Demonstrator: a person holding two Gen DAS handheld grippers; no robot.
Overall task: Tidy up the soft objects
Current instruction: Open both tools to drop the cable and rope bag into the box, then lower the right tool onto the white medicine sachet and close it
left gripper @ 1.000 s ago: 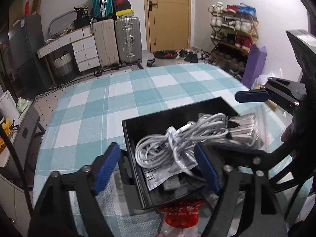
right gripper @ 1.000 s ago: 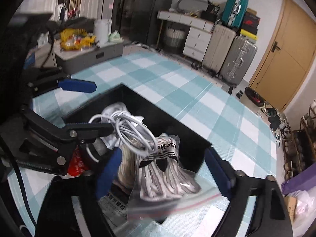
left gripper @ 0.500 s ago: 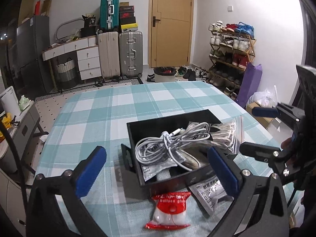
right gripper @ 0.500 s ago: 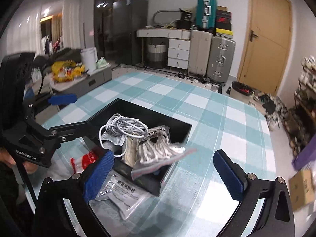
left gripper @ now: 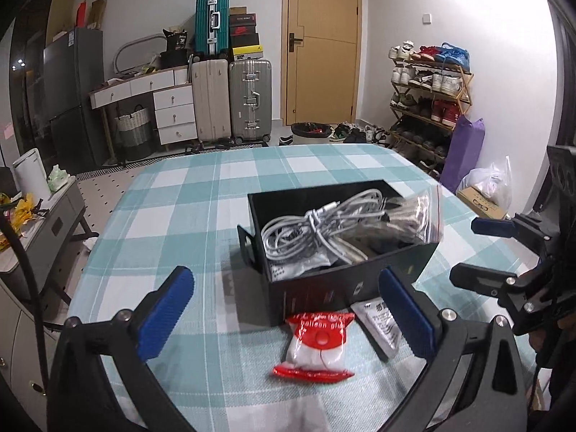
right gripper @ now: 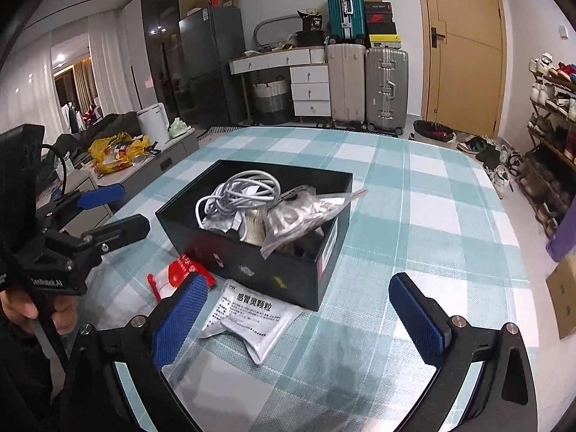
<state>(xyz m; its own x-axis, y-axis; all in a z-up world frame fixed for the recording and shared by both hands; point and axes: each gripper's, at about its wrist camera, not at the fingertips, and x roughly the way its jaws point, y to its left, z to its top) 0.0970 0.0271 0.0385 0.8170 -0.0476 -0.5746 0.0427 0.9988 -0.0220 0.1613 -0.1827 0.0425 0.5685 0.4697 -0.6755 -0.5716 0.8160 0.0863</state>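
black box (right gripper: 288, 270) heaped with white cables (right gripper: 244, 190), clear bag (right gripper: 306, 216) overhanging rim

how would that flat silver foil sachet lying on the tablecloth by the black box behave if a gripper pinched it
The flat silver foil sachet looks thin and creased, so it would probably flop and bend rather than stay stiff. Its glossy foil may be slippery against the pads. It lies flat on the checked tablecloth, partly under the black box, so an edge pinch seems hard; it likely needs sliding out first.
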